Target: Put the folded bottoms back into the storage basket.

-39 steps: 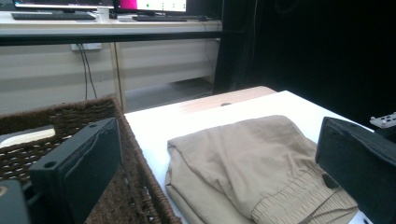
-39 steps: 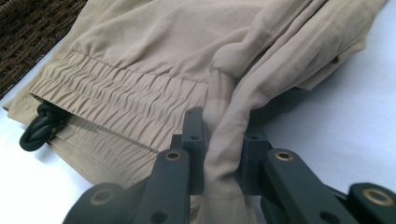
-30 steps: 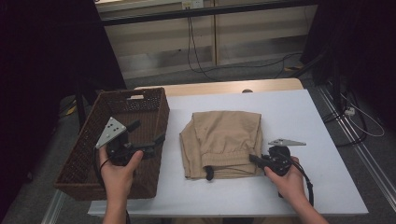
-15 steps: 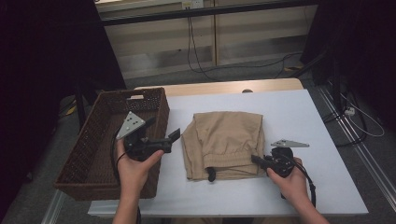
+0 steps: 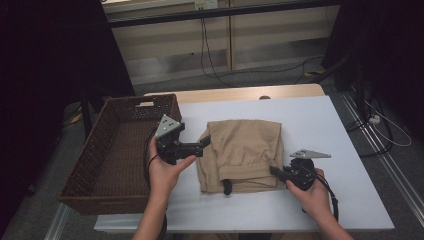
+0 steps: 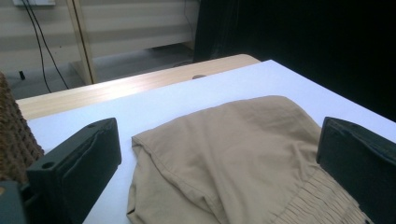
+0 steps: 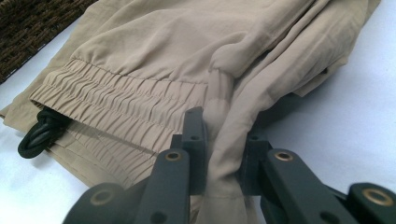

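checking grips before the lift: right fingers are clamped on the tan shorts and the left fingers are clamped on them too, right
Not quite. The right gripper is clamped on a fold of the tan shorts, but the left gripper is open, its fingers standing wide on either side of the cloth without pressing it. The left gripper view shows this.

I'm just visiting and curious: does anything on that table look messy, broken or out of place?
Nothing stands out. The folded beige trousers lie flat on the white table, the wicker basket sits squarely beside them, and nothing looks spilled or damaged.
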Motion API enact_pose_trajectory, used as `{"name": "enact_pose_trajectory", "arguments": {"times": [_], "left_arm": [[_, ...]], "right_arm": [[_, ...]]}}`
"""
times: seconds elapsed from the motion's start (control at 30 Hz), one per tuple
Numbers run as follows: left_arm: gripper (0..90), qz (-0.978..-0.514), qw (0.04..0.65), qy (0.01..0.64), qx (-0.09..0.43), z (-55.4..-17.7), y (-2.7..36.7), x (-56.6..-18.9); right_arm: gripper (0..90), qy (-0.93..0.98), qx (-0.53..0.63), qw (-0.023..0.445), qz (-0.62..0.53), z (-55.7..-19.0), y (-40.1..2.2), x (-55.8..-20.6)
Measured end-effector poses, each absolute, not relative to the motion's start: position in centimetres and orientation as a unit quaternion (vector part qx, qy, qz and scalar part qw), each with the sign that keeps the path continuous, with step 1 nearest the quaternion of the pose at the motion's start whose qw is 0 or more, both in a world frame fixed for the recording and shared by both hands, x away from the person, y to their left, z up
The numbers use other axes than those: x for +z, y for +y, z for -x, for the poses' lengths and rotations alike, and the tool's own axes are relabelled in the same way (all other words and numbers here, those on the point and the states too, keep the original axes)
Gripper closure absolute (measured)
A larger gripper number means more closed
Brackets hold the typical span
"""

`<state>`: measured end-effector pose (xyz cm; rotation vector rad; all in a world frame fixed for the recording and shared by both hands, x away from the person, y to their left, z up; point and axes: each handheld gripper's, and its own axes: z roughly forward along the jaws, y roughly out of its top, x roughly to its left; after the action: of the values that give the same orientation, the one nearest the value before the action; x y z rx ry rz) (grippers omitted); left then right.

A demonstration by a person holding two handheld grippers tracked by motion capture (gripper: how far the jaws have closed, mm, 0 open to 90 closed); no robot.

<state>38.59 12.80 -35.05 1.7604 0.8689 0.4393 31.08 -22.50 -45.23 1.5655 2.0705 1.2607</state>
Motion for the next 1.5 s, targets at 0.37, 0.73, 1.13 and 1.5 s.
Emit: {"name": "enact_pose_trajectory", "arguments": {"times": [0.37,0.73,1.13,1.5], "left_arm": [[0.1,-0.743,0.525,0.373,0.181,-40.7,11.5,-36.7],[1.1,-0.751,0.516,0.372,0.177,-42.5,9.8,-38.4],[2.4,-0.760,0.494,0.387,0.169,-44.8,8.9,-40.6],[3.4,-0.766,0.470,0.407,0.163,-46.8,8.6,-42.6]], "right_arm": [[77.5,0.715,0.431,0.131,-0.535,-31.1,-22.4,-45.3],[77.5,0.717,0.429,0.134,-0.533,-31.1,-22.4,-45.3],[77.4,0.718,0.428,0.135,-0.532,-31.1,-22.3,-45.3],[77.4,0.719,0.428,0.134,-0.530,-31.1,-22.3,-45.3]]}}
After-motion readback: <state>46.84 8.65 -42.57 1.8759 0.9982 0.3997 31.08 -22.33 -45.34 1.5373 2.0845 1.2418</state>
